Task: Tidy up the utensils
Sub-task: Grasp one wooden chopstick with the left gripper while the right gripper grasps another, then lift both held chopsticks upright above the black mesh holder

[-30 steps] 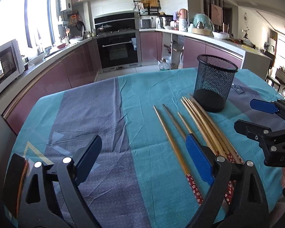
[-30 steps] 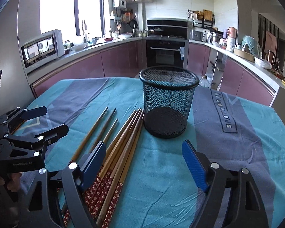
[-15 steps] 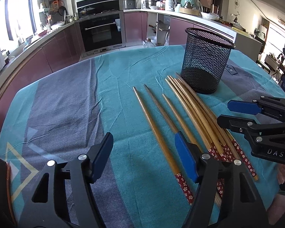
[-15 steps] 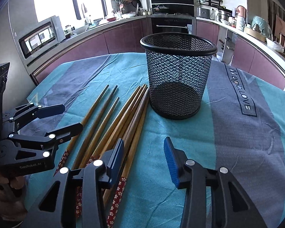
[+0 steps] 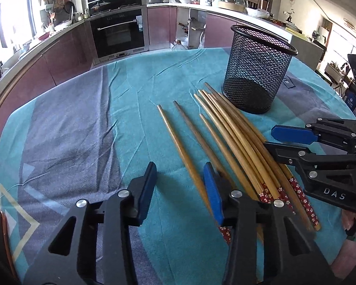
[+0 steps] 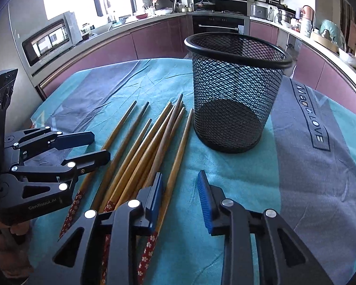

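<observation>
Left wrist view shows your left gripper [image 5: 180, 185] with its jaws parted to a medium gap and holding nothing, low over the chopsticks [image 5: 227, 137]. These lie flat on the teal tablecloth [image 5: 130, 90], fanned out, thin tips pointing toward the mesh holder [image 5: 256, 71], flower-patterned butt ends nearest you. Your right gripper [image 6: 180, 190] is likewise partly spread and empty, poised at the right edge of the bundle.

Expect each chopstick to be light, rigid and smooth, so it will likely roll or pivot in the pads. Grasp near the thicker patterned end or mid-shaft, across the shaft.

The mesh holder stands upright and empty just beyond the tips; it is probably light, so a nudge may tip it. Neighbouring sticks overlap and touch; lifting one may drag others. Keep both grippers from colliding, since they sit near each other.
</observation>
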Tool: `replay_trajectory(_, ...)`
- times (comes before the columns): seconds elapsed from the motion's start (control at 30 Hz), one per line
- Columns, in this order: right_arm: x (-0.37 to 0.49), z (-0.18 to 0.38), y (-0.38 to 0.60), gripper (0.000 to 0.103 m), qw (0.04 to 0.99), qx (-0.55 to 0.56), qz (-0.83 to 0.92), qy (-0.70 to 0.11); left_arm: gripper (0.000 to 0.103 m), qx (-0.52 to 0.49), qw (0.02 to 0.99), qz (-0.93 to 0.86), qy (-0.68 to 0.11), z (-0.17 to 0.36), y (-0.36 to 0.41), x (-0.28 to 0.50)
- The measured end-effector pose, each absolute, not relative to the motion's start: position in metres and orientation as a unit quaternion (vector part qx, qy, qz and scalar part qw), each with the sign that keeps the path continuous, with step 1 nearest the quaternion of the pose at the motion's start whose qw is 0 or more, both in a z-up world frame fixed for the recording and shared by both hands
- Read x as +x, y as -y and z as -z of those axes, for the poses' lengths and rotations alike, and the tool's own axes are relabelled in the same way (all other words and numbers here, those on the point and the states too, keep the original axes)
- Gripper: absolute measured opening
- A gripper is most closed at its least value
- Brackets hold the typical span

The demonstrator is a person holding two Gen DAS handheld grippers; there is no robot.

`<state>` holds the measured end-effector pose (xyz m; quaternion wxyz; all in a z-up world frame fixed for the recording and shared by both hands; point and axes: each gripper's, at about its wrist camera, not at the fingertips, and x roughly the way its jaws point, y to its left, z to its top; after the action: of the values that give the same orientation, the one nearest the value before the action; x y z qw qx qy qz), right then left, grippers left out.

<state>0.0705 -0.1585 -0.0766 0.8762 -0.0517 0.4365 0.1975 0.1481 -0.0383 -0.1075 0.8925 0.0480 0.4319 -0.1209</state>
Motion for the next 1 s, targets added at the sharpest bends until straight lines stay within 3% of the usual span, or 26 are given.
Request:
replay_trajectory(0.13,0.079,0.077,0.153,0.025,0.877,-0.065,-0.193,-0.434,0.031,0.049,0.892,0.121,-0.433,0.104,0.038,0.152)
replay_trajectory(0.27,0.085,0.077,0.155,0.008,0.876,-0.051,-0.2,-0.436,0.016,0.039,0.892,0.118,-0.435,0.101,0.036,0.154)
replay_trajectory(0.47,0.084,0.076,0.163,0.005,0.875,-0.029,-0.205,-0.437,0.008,0.026,0.896,0.108,-0.429,0.098,0.035,0.152)
replay_trajectory(1.0,0.059,0.029,0.184,0.005,0.891,0.005,-0.257,-0.375,0.008,0.007,0.915,0.122,-0.385,0.058,0.025,0.13)
